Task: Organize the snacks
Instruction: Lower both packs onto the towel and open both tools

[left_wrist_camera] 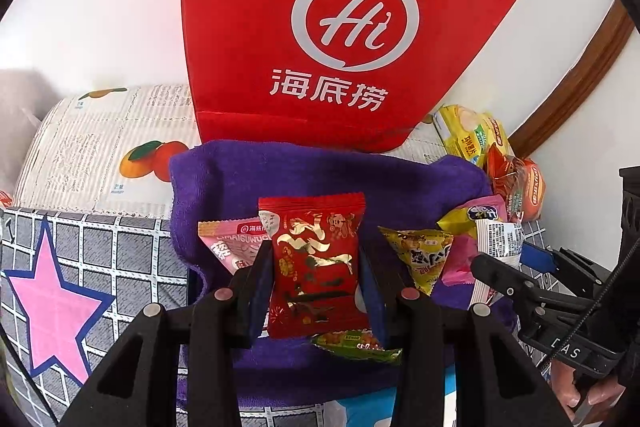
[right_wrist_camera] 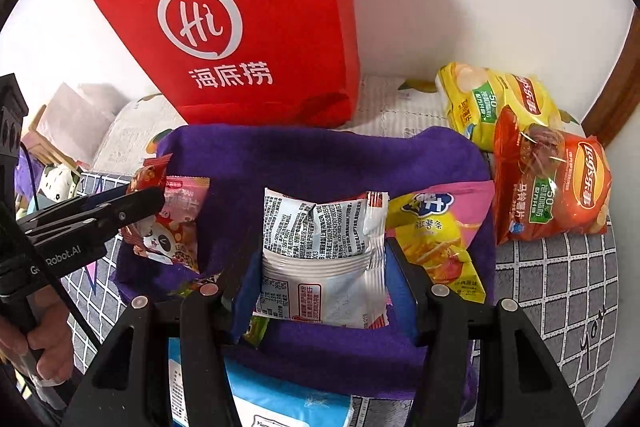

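Holding a red snack packet tight between its blue pads, the left gripper hangs over a purple towel. A pink packet peeks out just left of the red one, and a green packet lies under it on the towel. Behind the towel stands a big red paper bag with a white "Hi" logo. To the right of the red packet sits a yellow triangle packet.

The right gripper is clamped on a white snack packet, with its printed back facing the camera. It is also above the purple towel. Next to it on the right lies a yellow and pink snack bag. Farther right, off the towel, a yellow bag of Lay's chips sits behind an orange bag of Lay's chips on the checked cloth. A person's hand shows at the far left edge of the right wrist view.
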`<state>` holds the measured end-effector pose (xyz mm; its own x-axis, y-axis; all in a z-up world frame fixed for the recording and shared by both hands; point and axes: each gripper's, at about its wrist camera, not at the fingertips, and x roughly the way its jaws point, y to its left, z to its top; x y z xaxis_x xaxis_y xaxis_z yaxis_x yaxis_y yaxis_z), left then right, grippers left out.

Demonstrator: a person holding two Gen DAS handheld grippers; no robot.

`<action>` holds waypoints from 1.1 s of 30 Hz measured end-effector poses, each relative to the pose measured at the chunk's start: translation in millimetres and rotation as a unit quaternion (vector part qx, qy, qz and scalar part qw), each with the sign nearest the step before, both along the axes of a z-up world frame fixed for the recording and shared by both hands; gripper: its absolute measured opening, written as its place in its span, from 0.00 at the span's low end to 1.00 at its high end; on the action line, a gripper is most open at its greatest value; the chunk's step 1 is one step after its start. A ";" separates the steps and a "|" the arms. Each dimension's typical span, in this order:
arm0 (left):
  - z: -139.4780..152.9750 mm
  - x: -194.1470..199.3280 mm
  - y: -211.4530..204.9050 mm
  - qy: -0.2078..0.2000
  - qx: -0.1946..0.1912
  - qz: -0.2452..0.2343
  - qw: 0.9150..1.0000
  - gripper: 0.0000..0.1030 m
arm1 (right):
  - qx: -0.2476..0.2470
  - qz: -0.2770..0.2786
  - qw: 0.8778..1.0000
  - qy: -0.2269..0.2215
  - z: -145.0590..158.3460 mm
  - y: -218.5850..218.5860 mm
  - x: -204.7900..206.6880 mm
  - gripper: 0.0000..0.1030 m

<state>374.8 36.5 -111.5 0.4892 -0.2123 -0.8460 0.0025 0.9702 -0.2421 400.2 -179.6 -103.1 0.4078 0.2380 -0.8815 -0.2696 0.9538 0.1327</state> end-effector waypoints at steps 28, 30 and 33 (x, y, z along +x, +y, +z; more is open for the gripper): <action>5.3 -2.0 7.0 -0.001 -0.010 0.010 1.000 0.37 | -0.050 0.047 0.996 0.050 -31.8 35.9 -5.3 0.57; 5.7 -2.2 7.6 -0.002 -0.011 0.010 1.000 0.37 | -0.050 0.048 0.996 0.053 -33.1 36.6 -5.4 0.58; 5.4 -2.4 7.0 -0.001 -0.011 0.011 1.000 0.37 | -0.045 0.051 0.996 0.053 -33.6 37.2 -5.0 0.59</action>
<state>372.4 43.5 -106.1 0.4957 -0.2195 -0.8403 -0.0183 0.9647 -0.2628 395.1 -142.4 -136.7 0.2888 0.1912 -0.9381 -0.3548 0.9315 0.0806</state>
